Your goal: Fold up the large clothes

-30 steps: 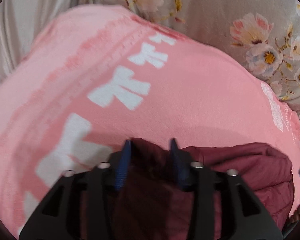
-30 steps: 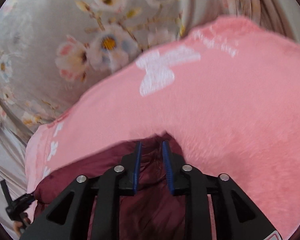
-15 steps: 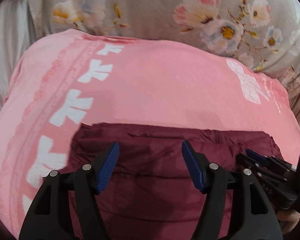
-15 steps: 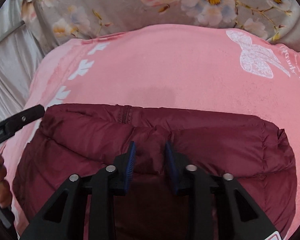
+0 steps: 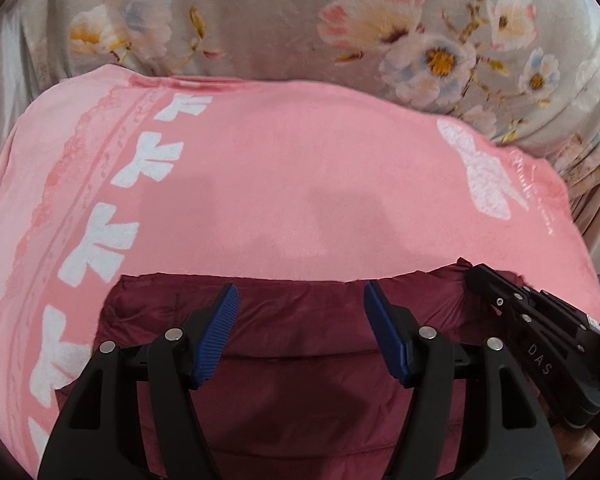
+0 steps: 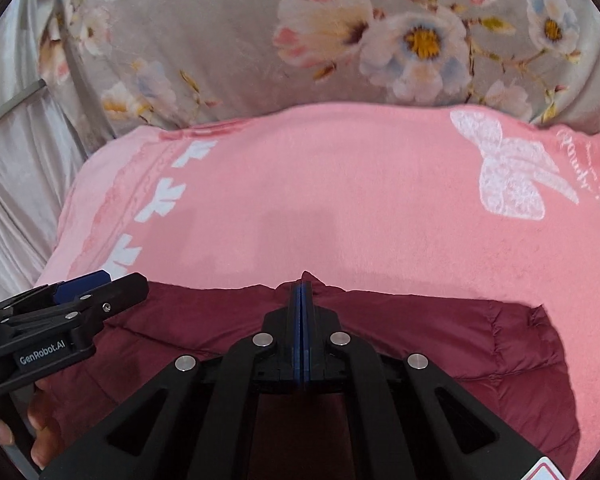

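Observation:
A maroon quilted jacket (image 5: 300, 344) (image 6: 439, 340) lies flat on a pink blanket (image 5: 300, 180) (image 6: 319, 200), its far edge running straight across. My left gripper (image 5: 300, 292) (image 6: 116, 282) hovers open over the jacket's left part, nothing between its blue pads. My right gripper (image 6: 302, 280) (image 5: 471, 276) is shut on the jacket's far edge; a small peak of maroon fabric pokes up at its tips. A hand (image 6: 40, 436) holds the left gripper's handle.
The pink blanket carries white bow prints down its left side and one large bow at the right. A grey floral sheet (image 5: 280, 20) (image 6: 240, 40) lies beyond it. Pale satin cloth (image 6: 20, 168) hangs at the far left.
The left jaws spread wider and let go of the jacket. The right jaws closed onto the jacket's far edge. Both grippers swung round, and the jacket now lies spread flat.

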